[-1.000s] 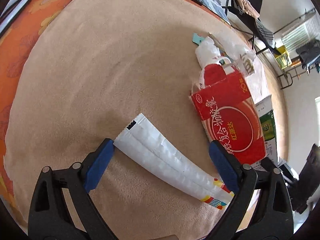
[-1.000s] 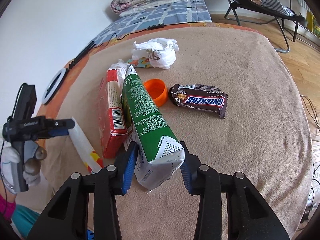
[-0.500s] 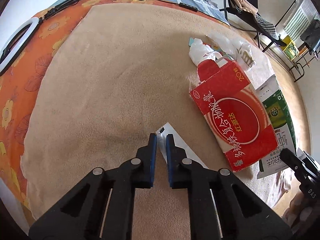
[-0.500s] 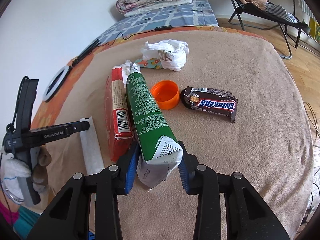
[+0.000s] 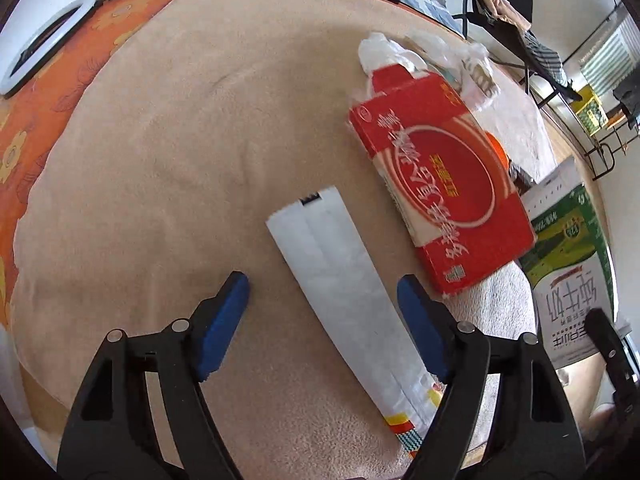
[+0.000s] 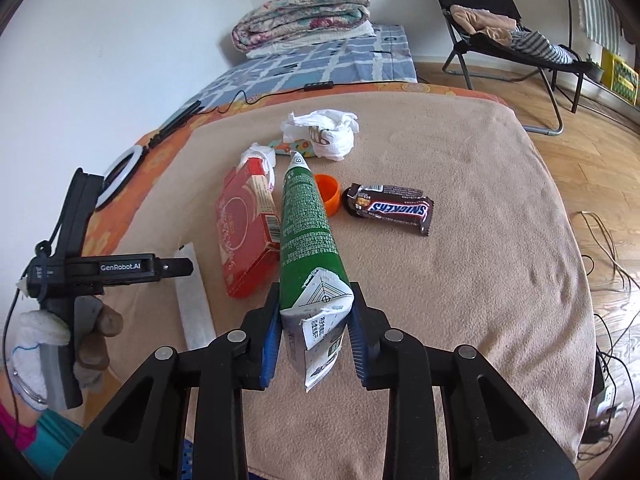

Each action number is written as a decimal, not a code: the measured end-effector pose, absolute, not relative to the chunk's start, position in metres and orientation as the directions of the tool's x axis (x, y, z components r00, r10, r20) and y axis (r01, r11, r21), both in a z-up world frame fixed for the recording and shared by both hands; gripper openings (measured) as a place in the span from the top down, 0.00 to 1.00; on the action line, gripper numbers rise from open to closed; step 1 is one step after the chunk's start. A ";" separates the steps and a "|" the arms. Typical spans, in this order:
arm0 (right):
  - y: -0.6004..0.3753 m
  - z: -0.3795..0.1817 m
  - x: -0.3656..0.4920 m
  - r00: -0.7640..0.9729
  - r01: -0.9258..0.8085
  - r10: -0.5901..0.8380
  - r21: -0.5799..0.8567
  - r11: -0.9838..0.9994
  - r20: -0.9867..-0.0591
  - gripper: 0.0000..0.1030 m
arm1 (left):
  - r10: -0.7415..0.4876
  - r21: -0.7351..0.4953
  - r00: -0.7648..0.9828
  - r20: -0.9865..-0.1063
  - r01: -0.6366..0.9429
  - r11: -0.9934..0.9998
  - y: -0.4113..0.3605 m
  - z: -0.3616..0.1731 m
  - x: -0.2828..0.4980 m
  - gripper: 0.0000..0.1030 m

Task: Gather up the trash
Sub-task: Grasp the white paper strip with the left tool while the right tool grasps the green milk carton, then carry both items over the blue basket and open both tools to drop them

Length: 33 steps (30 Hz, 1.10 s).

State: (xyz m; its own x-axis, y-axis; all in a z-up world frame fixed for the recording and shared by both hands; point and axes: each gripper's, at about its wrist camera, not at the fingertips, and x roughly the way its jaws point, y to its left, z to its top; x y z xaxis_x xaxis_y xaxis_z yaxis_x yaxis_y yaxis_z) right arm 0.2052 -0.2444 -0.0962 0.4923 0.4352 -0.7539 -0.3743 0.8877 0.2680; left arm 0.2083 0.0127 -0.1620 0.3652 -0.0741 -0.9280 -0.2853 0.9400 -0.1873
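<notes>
Green carton (image 6: 308, 236) between closing right jaws, on blanket (image 6: 480, 200)

The right gripper (image 6: 314, 342) is closing on the folded end of a green milk carton (image 6: 306, 232), pads against its sides. Just left lies a red box (image 6: 244, 236); right, an orange cap (image 6: 330, 194) and a Snickers wrapper (image 6: 390, 209) on the beige blanket (image 6: 480, 260).

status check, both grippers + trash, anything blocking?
Right gripper closing on the green carton, pads on its sides. Left gripper opening, astride the white wrapper, not gripping. Red box lies close beside wrapper; otherwise clear.
</notes>
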 end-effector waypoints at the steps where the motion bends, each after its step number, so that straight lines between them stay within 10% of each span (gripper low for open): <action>1: -0.248 -0.096 0.204 0.492 -0.370 0.438 0.274 0.888 -0.752 0.73 | -0.023 -0.127 0.372 -0.928 -0.259 0.957 0.000 -0.163 0.206 0.32; 5: -0.254 -0.098 0.199 0.494 -0.360 0.437 0.280 0.890 -0.752 0.73 | 0.013 -0.066 0.407 -0.913 -0.179 0.982 -0.024 -0.160 0.201 0.92; 33: -0.263 -0.062 0.081 0.414 -0.502 0.561 0.335 0.798 -0.717 0.73 | -0.288 -0.361 0.364 -0.886 -0.148 0.921 0.004 -0.105 0.031 0.95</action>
